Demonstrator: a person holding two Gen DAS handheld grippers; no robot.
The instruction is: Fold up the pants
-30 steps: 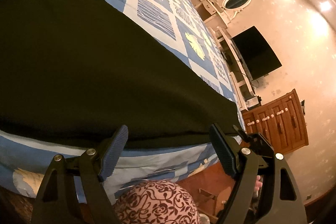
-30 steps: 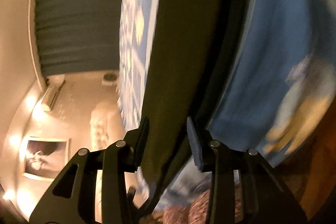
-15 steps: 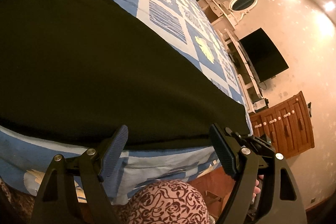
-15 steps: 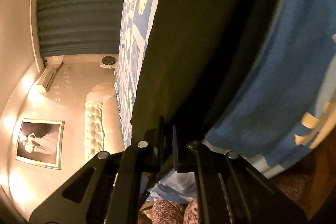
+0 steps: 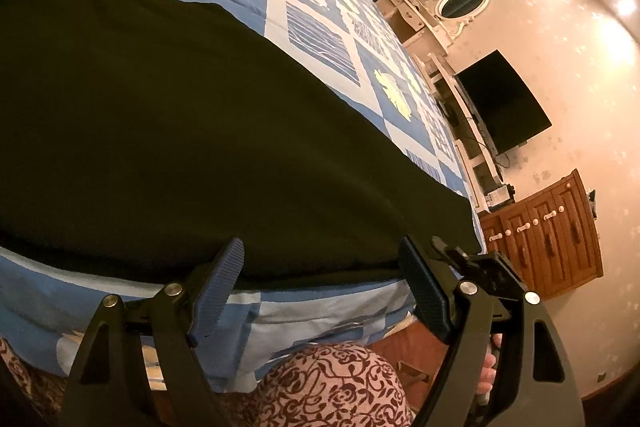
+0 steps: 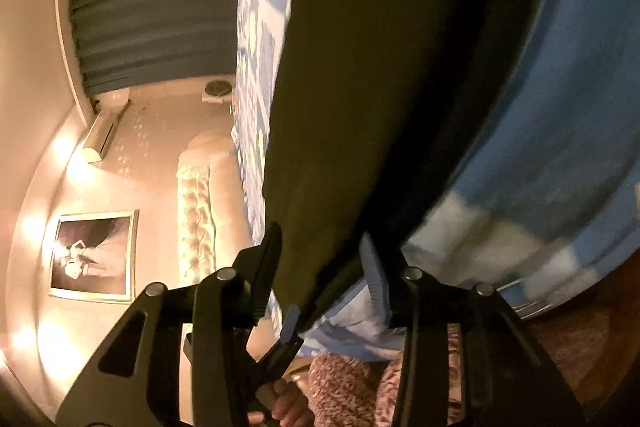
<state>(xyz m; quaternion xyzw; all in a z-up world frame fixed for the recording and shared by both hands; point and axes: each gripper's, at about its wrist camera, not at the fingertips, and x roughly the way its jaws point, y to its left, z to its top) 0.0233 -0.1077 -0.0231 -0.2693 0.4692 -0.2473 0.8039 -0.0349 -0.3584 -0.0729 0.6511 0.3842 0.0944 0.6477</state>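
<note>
- Pants (image 5: 192, 147), dark and spread flat, lie across a blue patterned bedspread (image 5: 320, 31), their near edge along the bed's side.
- Left gripper (image 5: 320, 291) hangs just short of that edge, jaws wide apart, holding nothing.
- Right gripper (image 6: 320, 267) stands parted, a corner of the fabric between its fingers.

We have two wrist fisheyes, both close at the bed's near edge. The left wrist view looks across the dark pants (image 5: 192, 131) towards a wall-mounted TV (image 5: 504, 103). The right wrist view, rolled sideways, looks along the same pants (image 6: 384, 75) towards the headboard (image 6: 196, 211). Both share pants and bedspread (image 5: 316, 31).
</note>
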